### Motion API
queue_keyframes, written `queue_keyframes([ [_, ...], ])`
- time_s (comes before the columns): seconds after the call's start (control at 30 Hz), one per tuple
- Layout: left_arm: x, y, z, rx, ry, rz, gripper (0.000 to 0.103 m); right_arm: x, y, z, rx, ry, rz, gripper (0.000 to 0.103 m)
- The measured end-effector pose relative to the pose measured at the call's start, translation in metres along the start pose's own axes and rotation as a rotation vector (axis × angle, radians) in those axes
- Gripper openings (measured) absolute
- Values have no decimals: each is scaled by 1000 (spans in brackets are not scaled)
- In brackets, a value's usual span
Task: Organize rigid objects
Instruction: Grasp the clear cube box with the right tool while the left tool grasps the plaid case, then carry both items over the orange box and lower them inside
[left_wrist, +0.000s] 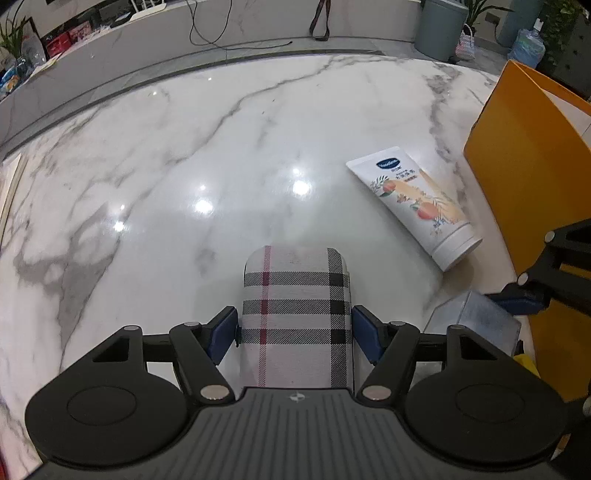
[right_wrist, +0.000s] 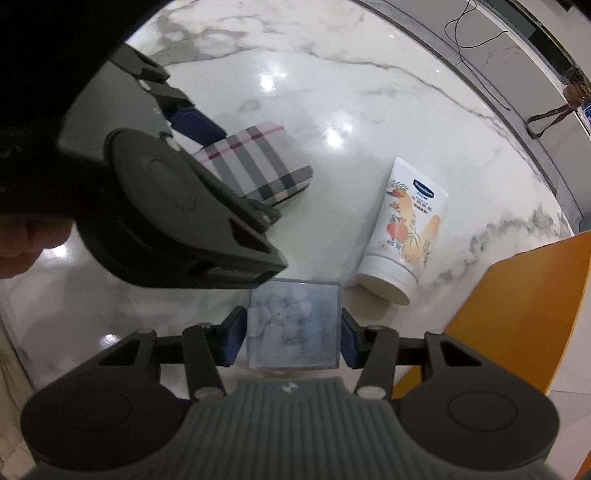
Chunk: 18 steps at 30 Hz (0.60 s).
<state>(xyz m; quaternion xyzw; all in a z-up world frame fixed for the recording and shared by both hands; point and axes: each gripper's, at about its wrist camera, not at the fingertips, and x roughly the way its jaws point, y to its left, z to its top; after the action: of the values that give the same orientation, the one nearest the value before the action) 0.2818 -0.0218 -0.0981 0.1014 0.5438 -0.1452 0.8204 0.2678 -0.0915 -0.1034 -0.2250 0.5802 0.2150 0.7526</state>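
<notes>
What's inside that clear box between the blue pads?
The clear box holds pale, rounded lumps, blurred by its cloudy wall. What they are can't be told, and the right hand-held gripper hides its near end.

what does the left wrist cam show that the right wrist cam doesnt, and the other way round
Only the left wrist view: the grey bin and plants beyond the counter, and the left gripper head-on, its pads flanking the plaid case.

Only the right wrist view: the clear box's top with pale round pieces inside, between the right gripper's pads, and a brown strap.

Both: marble table, lotion tube, orange bin, plaid case.
</notes>
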Motion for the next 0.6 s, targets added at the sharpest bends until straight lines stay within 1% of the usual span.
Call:
queue_keyframes([
  [0.13, -4, 1, -5, 1, 1, -15, 77, -5, -1, -3, 18, -20, -8, 49],
  [0.23, -13, 2, -8, -4, -14, -15, 77, -9, -2, -5, 15, -32, -12, 49],
  [0.43, -45, -2, -7, 12, -53, -14, 77, -36, 4, -11, 21, -83, -30, 49],
  [0.6, -79, -10, -5, 20, -98, -10, 77, -65, 8, -18, 26, -148, -51, 49],
])
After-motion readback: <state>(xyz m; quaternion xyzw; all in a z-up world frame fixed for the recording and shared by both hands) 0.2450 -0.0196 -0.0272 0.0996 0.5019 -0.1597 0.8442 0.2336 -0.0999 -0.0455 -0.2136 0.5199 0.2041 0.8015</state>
